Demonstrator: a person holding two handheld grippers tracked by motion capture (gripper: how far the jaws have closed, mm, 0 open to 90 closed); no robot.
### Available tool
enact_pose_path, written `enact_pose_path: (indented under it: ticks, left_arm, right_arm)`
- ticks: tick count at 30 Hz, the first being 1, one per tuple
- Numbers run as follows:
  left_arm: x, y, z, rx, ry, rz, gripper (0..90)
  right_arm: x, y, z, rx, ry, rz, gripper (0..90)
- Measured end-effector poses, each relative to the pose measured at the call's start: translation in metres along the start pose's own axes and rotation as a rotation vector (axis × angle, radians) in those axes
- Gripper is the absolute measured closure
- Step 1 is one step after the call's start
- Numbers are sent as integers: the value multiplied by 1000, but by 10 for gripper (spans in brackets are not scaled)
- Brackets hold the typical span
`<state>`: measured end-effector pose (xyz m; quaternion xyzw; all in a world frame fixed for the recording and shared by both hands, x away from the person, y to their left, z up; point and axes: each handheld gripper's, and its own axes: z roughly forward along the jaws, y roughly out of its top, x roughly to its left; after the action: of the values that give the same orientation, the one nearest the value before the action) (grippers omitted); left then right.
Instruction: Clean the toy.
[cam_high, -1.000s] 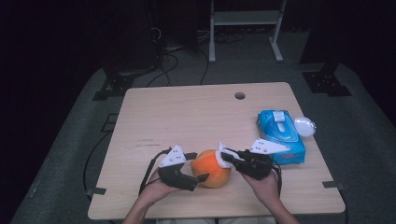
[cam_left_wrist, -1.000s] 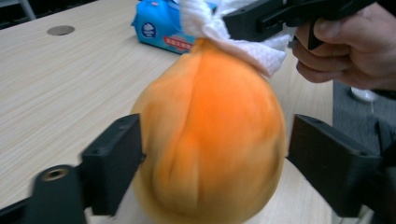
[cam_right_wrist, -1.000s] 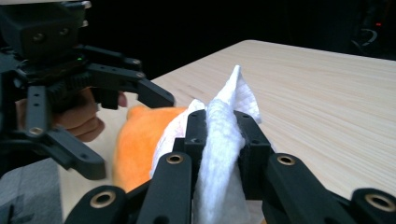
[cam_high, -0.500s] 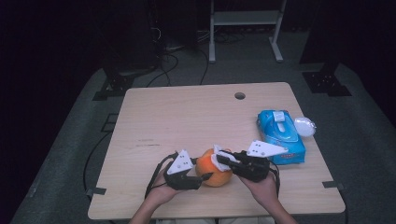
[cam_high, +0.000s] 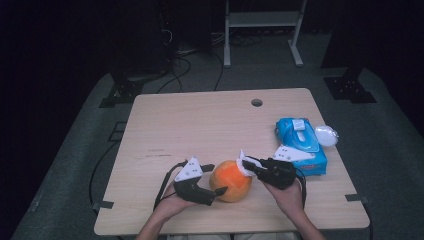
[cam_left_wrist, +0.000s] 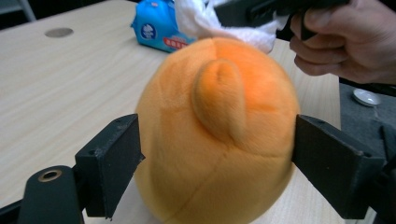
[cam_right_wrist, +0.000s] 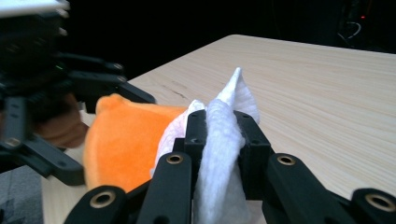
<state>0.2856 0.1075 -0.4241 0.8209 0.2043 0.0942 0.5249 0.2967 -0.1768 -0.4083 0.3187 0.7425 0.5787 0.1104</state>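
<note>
An orange plush ball rests on the wooden table near its front edge. My left gripper is shut on the plush ball, one jaw pressing each side. My right gripper is shut on a white wipe, which sticks up between its jaws. The white wipe touches the top right of the ball, and in the left gripper view the wipe lies over the ball's far side.
A blue pack of wet wipes lies on the table's right side, just beyond my right hand. A small white object sits at the right edge. A round hole is at the back.
My left gripper has moved right and closed on the plush ball. The right gripper with the wipe has stayed against the ball's top.
</note>
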Motion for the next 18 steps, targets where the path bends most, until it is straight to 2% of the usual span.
enact_pose_path:
  ticks: [1, 3, 5, 7, 9, 10, 12, 15, 17, 18]
  left_arm:
    - [-2, -1, 2, 5, -10, 6, 169]
    - [-7, -1, 5, 2, 18, 30, 217]
    - [-9, -1, 6, -3, 35, 34, 279]
    - [-12, 0, 8, -9, 49, 30, 317]
    - [-15, 0, 8, -3, 47, 40, 320]
    - [-15, 1, 8, -2, 37, 44, 318]
    - [-14, -1, 8, -2, -13, 48, 291]
    - [-15, -1, 8, -1, -50, 67, 266]
    - [-15, 0, 9, -4, -51, 66, 222]
    - [-14, 1, 10, -5, -30, 54, 207]
  right_arm:
    - [3, 1, 0, 4, 4, -13, 765]
    - [11, 4, 1, 11, 14, -39, 765]
    - [21, 8, 2, 12, 37, -73, 766]
    - [29, 11, 4, 7, 75, -85, 765]
    - [34, 13, 5, 11, 74, -112, 766]
    - [33, 13, 5, 14, 67, -107, 766]
    - [25, 10, 5, 20, 52, -87, 766]
    - [15, 5, 4, 20, 33, -56, 765]
    - [10, 4, 2, 19, 20, -51, 766]
    - [9, 4, 2, 20, 20, -44, 766]
